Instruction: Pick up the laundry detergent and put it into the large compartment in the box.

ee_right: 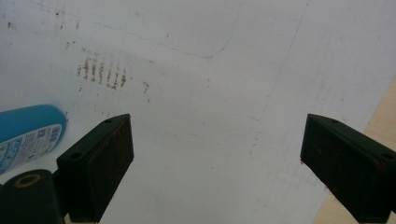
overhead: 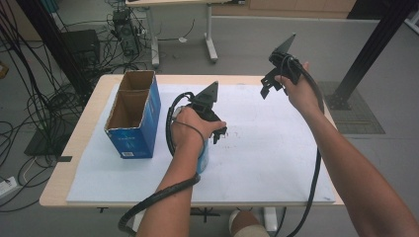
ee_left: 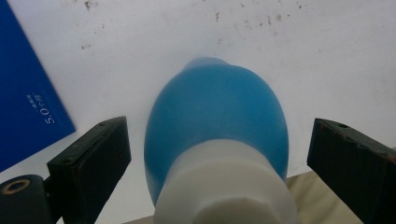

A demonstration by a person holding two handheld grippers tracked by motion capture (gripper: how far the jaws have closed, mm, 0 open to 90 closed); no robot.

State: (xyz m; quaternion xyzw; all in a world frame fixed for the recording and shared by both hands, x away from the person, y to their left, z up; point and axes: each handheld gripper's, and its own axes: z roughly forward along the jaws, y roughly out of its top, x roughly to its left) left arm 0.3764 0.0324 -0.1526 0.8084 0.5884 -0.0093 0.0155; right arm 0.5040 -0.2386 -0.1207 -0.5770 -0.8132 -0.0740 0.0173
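A blue bottle [ee_left: 217, 112] with a white cap [ee_left: 229, 191] lies on the white sheet [overhead: 267, 148], cap end toward the left gripper's camera. My left gripper [ee_left: 219, 140] is open, one jaw on each side of the bottle with gaps on both sides. In the high view the bottle [overhead: 203, 159] peeks out under the left wrist, and the left gripper [overhead: 220, 134] points down at the sheet. My right gripper [overhead: 269, 86] is raised over the far right of the table. It [ee_right: 215, 140] is open with nothing between its jaws, and the bottle's base [ee_right: 28, 130] shows at its lower left.
An open-topped blue cardboard box [overhead: 133, 116] stands at the table's left; its side [ee_left: 23, 102] is close to the bottle. The wooden table edge [ee_right: 373, 121] runs past the sheet. Cables and desk legs are on the floor behind.
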